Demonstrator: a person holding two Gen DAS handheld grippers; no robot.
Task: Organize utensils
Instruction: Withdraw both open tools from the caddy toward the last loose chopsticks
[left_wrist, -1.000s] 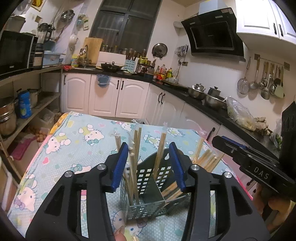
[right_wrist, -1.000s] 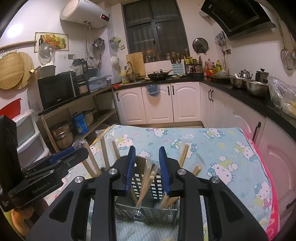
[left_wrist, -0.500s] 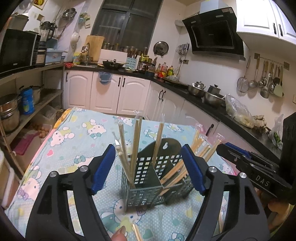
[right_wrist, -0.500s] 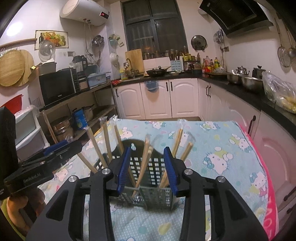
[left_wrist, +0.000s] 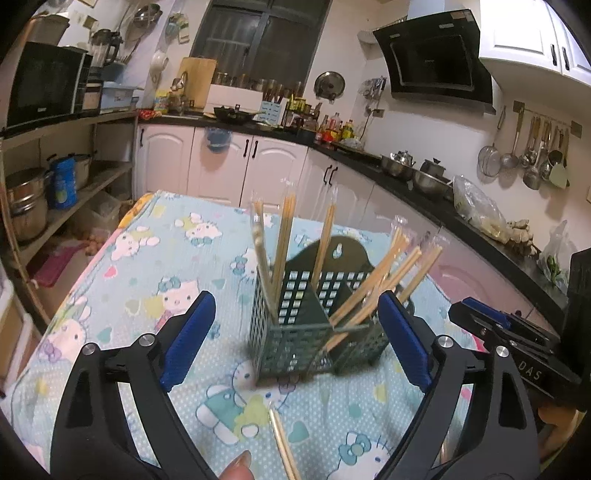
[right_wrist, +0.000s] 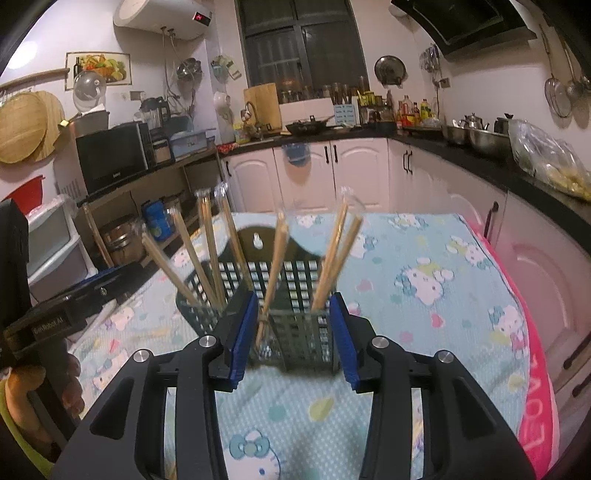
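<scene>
A dark green slotted utensil holder (left_wrist: 314, 332) stands upright on the Hello Kitty tablecloth (left_wrist: 155, 266), with several wooden chopsticks (left_wrist: 284, 243) leaning out of its compartments. My left gripper (left_wrist: 295, 339) is wide open and empty, its blue pads on either side of the holder and nearer the camera. A loose chopstick (left_wrist: 282, 443) lies on the cloth close in front. In the right wrist view the holder (right_wrist: 291, 321) and chopsticks (right_wrist: 275, 273) stand just beyond my right gripper (right_wrist: 291, 336), which is open and empty.
The right gripper's body (left_wrist: 517, 350) shows at the left view's right edge; the left gripper's body (right_wrist: 55, 317) at the right view's left edge. White cabinets (left_wrist: 236, 162) and a black counter (left_wrist: 424, 188) ring the table. Open shelves (left_wrist: 55, 177) stand left.
Both grippers have opened and pulled back from the holder, the left one much wider. The holder now stands free on the cloth, farther from both cameras.
</scene>
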